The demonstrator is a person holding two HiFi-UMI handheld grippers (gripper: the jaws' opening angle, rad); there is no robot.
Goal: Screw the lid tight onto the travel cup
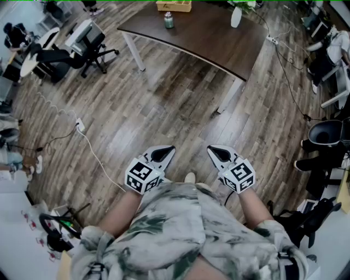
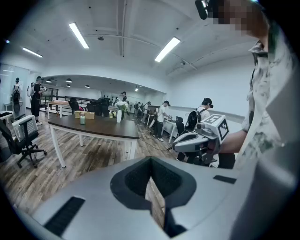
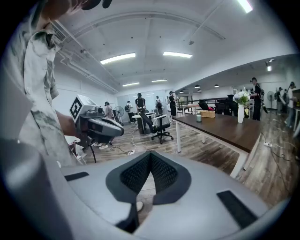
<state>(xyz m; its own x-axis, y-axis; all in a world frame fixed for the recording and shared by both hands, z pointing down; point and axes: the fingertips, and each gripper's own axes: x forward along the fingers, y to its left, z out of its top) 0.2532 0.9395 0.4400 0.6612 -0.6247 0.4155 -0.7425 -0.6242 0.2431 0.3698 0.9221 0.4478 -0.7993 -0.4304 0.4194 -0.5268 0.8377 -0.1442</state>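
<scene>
We hold the left tool (image 1: 164, 153) and right tool (image 1: 217, 153), jaws together and empty, well apart from the cup (image 1: 169, 20) on the bench (image 1: 210, 41).

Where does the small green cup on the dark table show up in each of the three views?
Head view: cup at the top centre, on the table.
Left gripper view: cup at the left, at mid-height, on the tabletop.
Right gripper view: cup right of centre, at mid-height.
Shared landmark: the white vase on the same table, right of the cup in every view.
</scene>
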